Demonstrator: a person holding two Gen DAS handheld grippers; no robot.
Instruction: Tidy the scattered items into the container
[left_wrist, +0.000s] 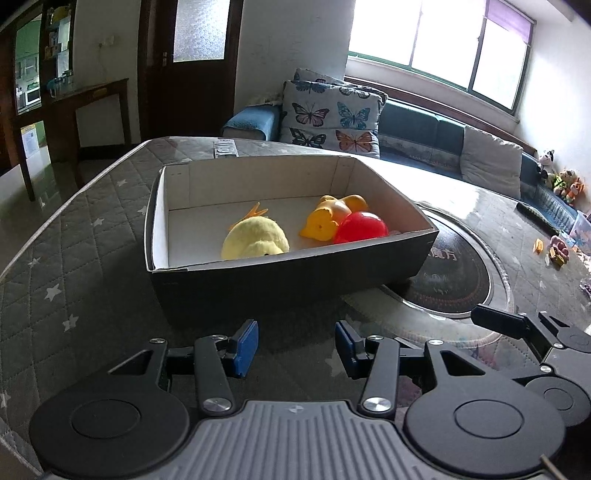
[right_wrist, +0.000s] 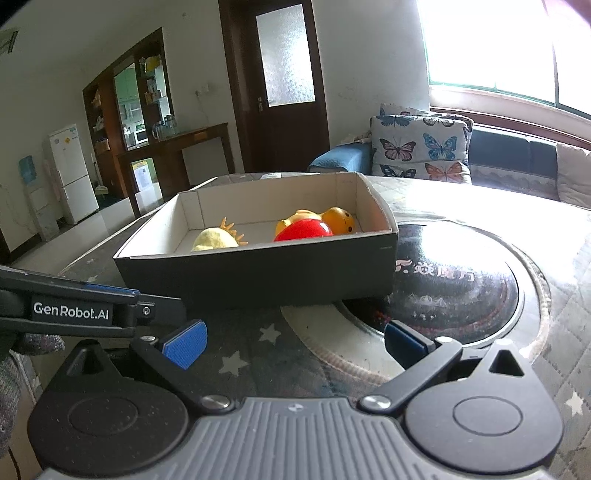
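A black cardboard box (left_wrist: 280, 273) with a white inside stands on the table ahead of both grippers; it also shows in the right wrist view (right_wrist: 258, 273). Inside lie a pale yellow plush chick (left_wrist: 255, 242) (right_wrist: 214, 240), an orange-yellow rubber toy (left_wrist: 328, 218) (right_wrist: 338, 218) and a red ball (left_wrist: 360, 227) (right_wrist: 303, 230). My left gripper (left_wrist: 297, 343) is open and empty, a short way before the box's near wall. My right gripper (right_wrist: 295, 341) is open wide and empty, before the box's near right corner. The left gripper's body (right_wrist: 74, 310) shows at the left of the right wrist view.
The table has a grey quilted star-pattern cover (left_wrist: 74, 258) and a round dark inset plate (left_wrist: 454, 273) (right_wrist: 461, 284) under the box's right end. Small toys (left_wrist: 557, 251) lie at the far right table edge. A remote (left_wrist: 225, 147) lies behind the box. A sofa with butterfly cushions (left_wrist: 332, 114) stands beyond.
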